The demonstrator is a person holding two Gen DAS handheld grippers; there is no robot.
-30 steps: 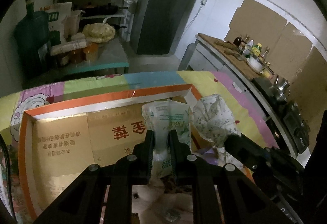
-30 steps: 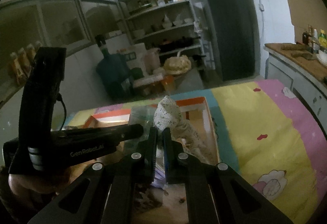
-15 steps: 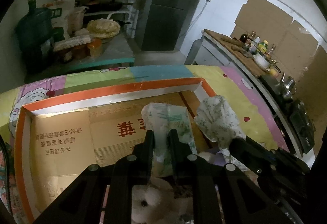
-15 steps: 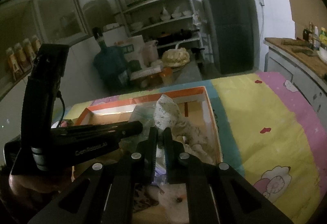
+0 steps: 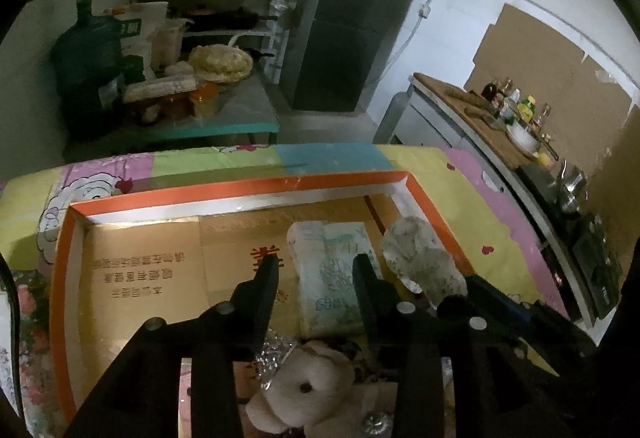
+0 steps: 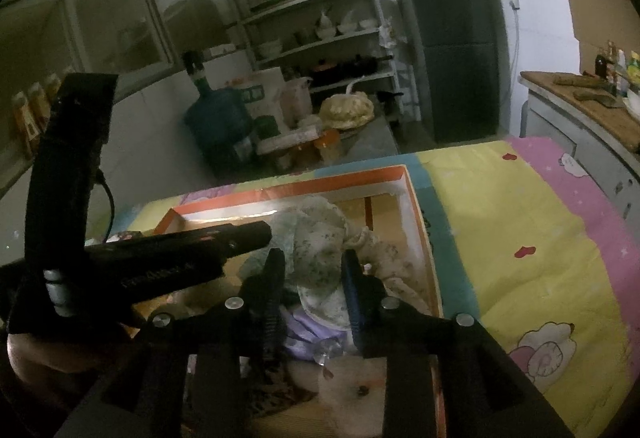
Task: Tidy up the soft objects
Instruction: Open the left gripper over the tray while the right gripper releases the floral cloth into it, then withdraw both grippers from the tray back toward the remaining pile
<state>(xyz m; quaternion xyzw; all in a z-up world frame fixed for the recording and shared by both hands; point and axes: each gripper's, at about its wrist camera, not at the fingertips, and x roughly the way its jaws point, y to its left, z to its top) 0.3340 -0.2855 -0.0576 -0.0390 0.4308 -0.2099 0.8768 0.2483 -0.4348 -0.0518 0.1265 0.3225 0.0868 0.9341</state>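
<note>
Jaws of the left hand-held gripper have just been opened, and a white-and-green plastic-wrapped soft pack is seen lying loose between them inside the shallow orange-rimmed cardboard box. The right hand-held gripper has likewise just been parted around a pale speckled cloth bundle, which rests in the box's right part beside the pack, with a beige plush toy at the box's near edge.

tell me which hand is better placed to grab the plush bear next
Left, probably. The plush bear lies in the orange box right under the left tool, whose jaws have just opened off the tissue pack. The right tool straddles the floral cloth.
</note>
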